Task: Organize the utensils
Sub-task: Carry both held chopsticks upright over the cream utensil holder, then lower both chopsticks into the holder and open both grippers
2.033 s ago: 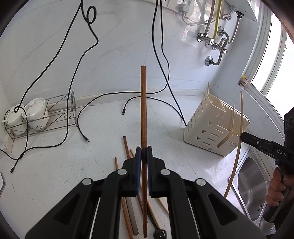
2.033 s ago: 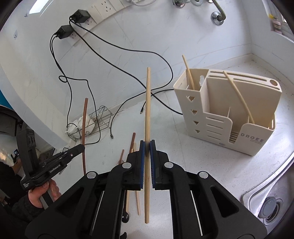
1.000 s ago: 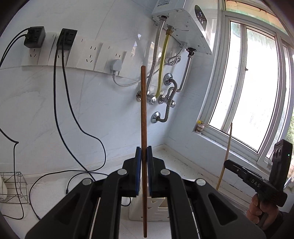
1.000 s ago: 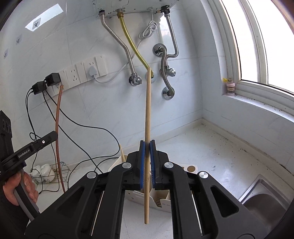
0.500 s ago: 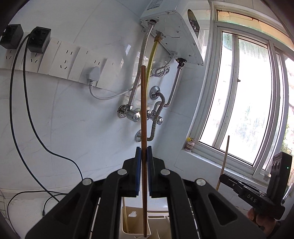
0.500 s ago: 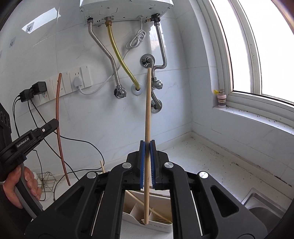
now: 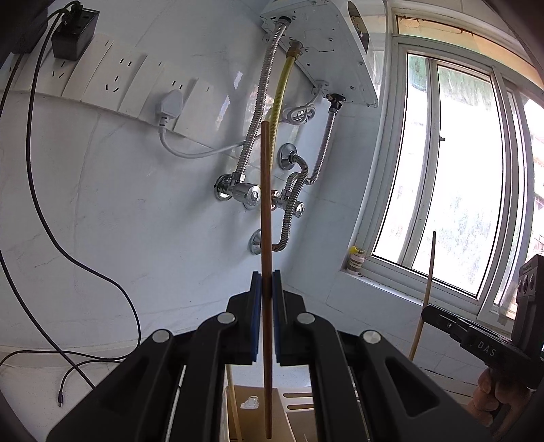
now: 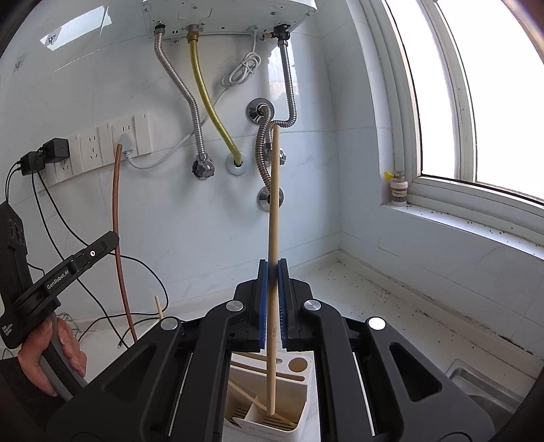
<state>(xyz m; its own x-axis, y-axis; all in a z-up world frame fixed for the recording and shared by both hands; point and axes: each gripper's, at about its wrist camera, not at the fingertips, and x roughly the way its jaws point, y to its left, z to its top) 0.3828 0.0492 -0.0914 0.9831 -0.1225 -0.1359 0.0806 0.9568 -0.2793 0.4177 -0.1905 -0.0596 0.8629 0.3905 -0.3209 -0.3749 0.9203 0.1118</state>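
Observation:
My left gripper is shut on a dark brown chopstick, held upright, its lower end above the cream utensil holder. My right gripper is shut on a pale bamboo chopstick, upright, its lower end over a compartment of the cream holder, which has pale chopsticks in it. The brown chopstick and left gripper also show in the right wrist view; the pale chopstick and right gripper show in the left wrist view.
A water heater with flexible hoses hangs on the tiled wall ahead. Wall sockets with black adapters and cables are at left. A window and sill bottle are at right. A sink corner lies low right.
Both grippers have tilted up and moved in over the holder, each still holding its chopstick. The counter with the loose utensils has dropped out of view.

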